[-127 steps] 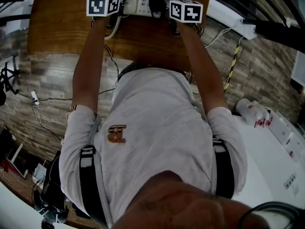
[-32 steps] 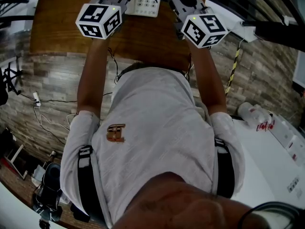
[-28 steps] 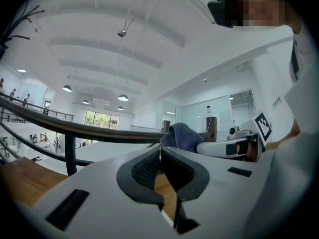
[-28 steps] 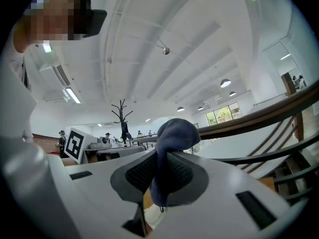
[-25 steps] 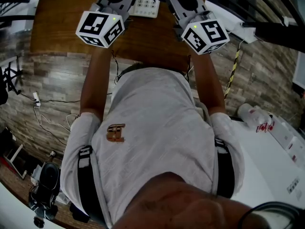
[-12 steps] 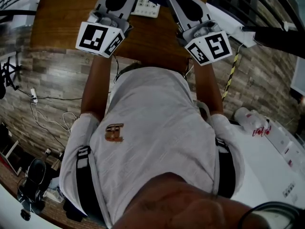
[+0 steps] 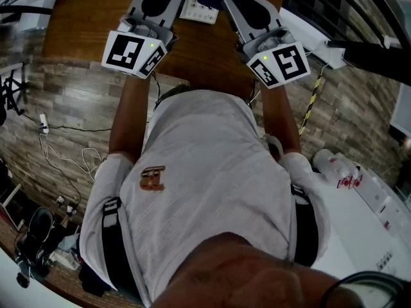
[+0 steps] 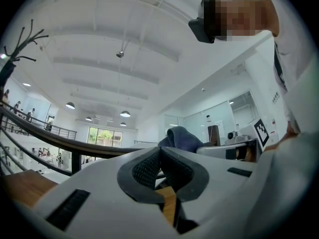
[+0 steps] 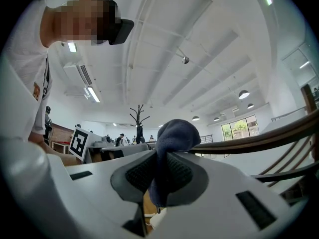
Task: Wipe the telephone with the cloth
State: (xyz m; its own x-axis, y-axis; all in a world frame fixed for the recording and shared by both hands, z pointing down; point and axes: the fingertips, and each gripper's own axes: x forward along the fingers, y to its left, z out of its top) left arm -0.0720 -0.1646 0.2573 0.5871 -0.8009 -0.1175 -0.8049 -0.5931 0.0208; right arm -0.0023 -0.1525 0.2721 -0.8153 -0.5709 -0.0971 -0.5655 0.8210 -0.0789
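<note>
The person's white shirt (image 7: 212,172) fills the lower middle of the head view. The bare left forearm (image 7: 125,114) and right forearm (image 7: 279,120) extend from it toward the top edge.

Above the left forearm, upper left of centre, is the marker cube (image 7: 135,53) of the left hand-held gripper (image 8: 160,151). In the left gripper view its two dark pads are pressed together at their tips with nothing between them. A sliver of brown wood shows through the gap lower down.

Upper right of centre, the right hand-held gripper (image 9: 160,158) carries its own cube (image 7: 279,63), tilted toward the right edge. Its pads pinch a dark blue cloth (image 9: 172,133). The cloth bunches into a rounded wad above the jaws and trails in a short tail below them.

Both grippers are over the brown wooden worktop (image 7: 83,18) that spans the top of the head view. The white telephone (image 7: 202,8) lies on that worktop at the very top edge, between the two grippers, with only its keypad end in frame. The cloth overlaps the telephone's right side there, but whether they touch cannot be told.

Stone-patterned floor (image 7: 64,101) shows below the worktop's edge at the left.
</note>
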